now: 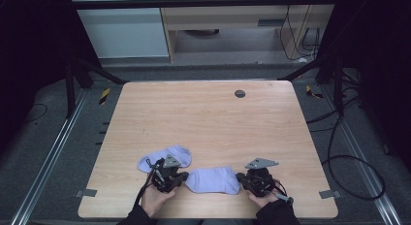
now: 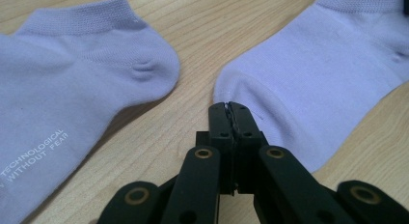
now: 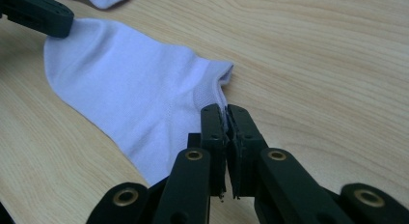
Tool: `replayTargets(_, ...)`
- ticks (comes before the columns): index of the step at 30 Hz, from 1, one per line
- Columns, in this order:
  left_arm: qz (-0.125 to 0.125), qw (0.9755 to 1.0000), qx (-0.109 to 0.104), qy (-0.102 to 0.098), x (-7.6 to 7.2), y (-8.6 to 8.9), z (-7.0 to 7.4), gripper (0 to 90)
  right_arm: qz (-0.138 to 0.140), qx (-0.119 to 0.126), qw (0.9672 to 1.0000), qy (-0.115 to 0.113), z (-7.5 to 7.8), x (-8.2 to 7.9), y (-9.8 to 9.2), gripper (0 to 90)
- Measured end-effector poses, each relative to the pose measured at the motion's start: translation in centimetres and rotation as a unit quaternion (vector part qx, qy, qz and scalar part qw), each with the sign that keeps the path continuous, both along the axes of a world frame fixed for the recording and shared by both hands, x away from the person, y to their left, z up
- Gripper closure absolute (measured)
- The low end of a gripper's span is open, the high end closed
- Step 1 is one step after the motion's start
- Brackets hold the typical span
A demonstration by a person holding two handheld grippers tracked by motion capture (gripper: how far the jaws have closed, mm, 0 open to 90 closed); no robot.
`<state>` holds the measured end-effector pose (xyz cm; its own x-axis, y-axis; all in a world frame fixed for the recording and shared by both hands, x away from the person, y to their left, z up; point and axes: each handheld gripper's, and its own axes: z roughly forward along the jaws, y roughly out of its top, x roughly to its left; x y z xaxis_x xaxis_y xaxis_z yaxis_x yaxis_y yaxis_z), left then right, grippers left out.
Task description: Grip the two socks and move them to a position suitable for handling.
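Two pale lilac ankle socks lie near the front edge of the wooden table (image 1: 208,113). One sock (image 1: 165,157) (image 2: 72,79) lies flat at the left, with white print on it. The middle sock (image 1: 213,179) (image 2: 318,74) (image 3: 130,89) is stretched between both grippers. My left gripper (image 1: 182,178) (image 2: 228,108) is shut, pinching the toe edge of the middle sock. At the opposite end my right gripper (image 1: 241,178) (image 3: 225,110) is shut on its cuff edge. The left gripper's black jaw tip (image 3: 53,19) rests at the sock's far end in the right gripper view.
A small dark round disc (image 1: 239,93) sits near the table's far edge. Black frame legs (image 1: 334,70) and cables (image 1: 349,162) surround the table on the grey floor. A hand (image 1: 157,198) holds each gripper at the table's front edge.
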<state>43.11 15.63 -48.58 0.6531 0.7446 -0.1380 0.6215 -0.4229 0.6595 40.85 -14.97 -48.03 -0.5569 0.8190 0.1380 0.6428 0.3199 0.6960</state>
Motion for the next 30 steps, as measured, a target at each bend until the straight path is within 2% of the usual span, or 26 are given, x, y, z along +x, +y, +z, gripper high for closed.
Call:
replayTargets(1, 0.001, 1.0, 0.0, -0.002, 0.0, 0.0, -0.1, 88.4, -0.001, 0.0, 1.0, 0.001, -0.1, 0.0, -0.1, 86.0)
replayTargets(3, 0.005, 1.0, -0.002, -0.007, 0.0, 0.3, 0.1, 81.7, -0.009, -0.007, 0.9999, -0.006, -0.2, 0.1, -0.2, 79.2)
replayTargets(4, 0.005, 1.0, -0.002, -0.007, 0.0, 0.3, 0.1, 79.7, -0.009, -0.007, 0.9999, -0.006, -0.2, 0.1, -0.2, 79.2)
replayTargets(6, 0.011, 0.9998, -0.011, -0.015, -0.1, 0.6, 0.5, 77.2, -0.015, -0.006, 0.9998, -0.013, -0.1, 0.1, -0.5, 75.3)
replayTargets(9, 0.028, 0.9985, -0.029, -0.037, -0.2, 1.8, 1.8, 69.3, -0.033, 0.009, 0.999, -0.03, 0.4, 0.2, -1.1, 70.3)
replayTargets(12, 0.041, 0.9975, -0.035, -0.045, 0.0, 2.5, 2.3, 63.2, -0.04, 0.016, 0.9982, -0.042, 0.8, 0.4, -1.4, 68.3)
replayTargets(13, 0.055, 0.9964, -0.04, -0.051, 0.2, 3.3, 2.6, 61.0, -0.043, 0.025, 0.9976, -0.047, 1.1, 0.5, -1.5, 66.5)
replayTargets(14, 0.055, 0.9964, -0.04, -0.051, 0.2, 3.3, 2.6, 58.9, -0.043, 0.025, 0.9976, -0.047, 1.1, 0.5, -1.5, 66.5)
replayTargets(15, 0.065, 0.9952, -0.042, -0.06, 0.4, 4.1, 2.9, 56.9, -0.049, 0.035, 0.9966, -0.057, 1.5, 0.6, -1.6, 64.3)
replayTargets(16, 0.065, 0.9952, -0.042, -0.06, 0.4, 4.1, 2.9, 55.5, -0.049, 0.035, 0.9966, -0.057, 1.5, 0.6, -1.6, 64.3)
replayTargets(19, 0.087, 0.9928, -0.047, -0.068, 0.9, 5.6, 3.3, 52.5, -0.054, 0.04, 0.9957, -0.064, 2.0, 1.0, -1.5, 59.8)
replayTargets(21, 0.112, 0.9896, -0.052, -0.074, 1.3, 7.3, 3.6, 48.9, -0.057, 0.052, 0.9943, -0.074, 2.6, 1.6, -1.1, 56.5)
replayTargets(22, 0.112, 0.9896, -0.052, -0.074, 1.3, 7.3, 3.6, 47.9, -0.057, 0.052, 0.9943, -0.074, 2.6, 1.6, -1.1, 56.5)
replayTargets(23, 0.127, 0.9876, -0.052, -0.077, 1.6, 8.5, 3.6, 46.9, -0.055, 0.057, 0.9938, -0.078, 3.1, 2.1, -0.6, 54.7)
replayTargets(24, 0.127, 0.9876, -0.052, -0.077, 1.6, 8.5, 3.6, 45.8, -0.055, 0.057, 0.9938, -0.078, 3.1, 2.1, -0.6, 54.7)
replayTargets(25, 0.14, 0.9858, -0.054, -0.076, 1.8, 9.6, 3.6, 44.8, -0.05, 0.063, 0.9933, -0.084, 3.4, 2.6, 0.1, 52.6)
replayTargets(26, 0.14, 0.9858, -0.054, -0.076, 1.8, 9.6, 3.6, 43.9, -0.05, 0.063, 0.9933, -0.084, 3.4, 2.6, 0.1, 52.6)
replayTargets(29, 0.16, 0.9826, -0.05, -0.08, 1.8, 11.4, 3.6, 42.3, -0.044, 0.071, 0.9928, -0.086, 3.8, 3.4, 1.8, 48.3)
replayTargets(30, 0.16, 0.9826, -0.05, -0.08, 1.8, 11.4, 3.6, 41.7, -0.044, 0.071, 0.9928, -0.086, 3.8, 3.4, 1.8, 48.3)
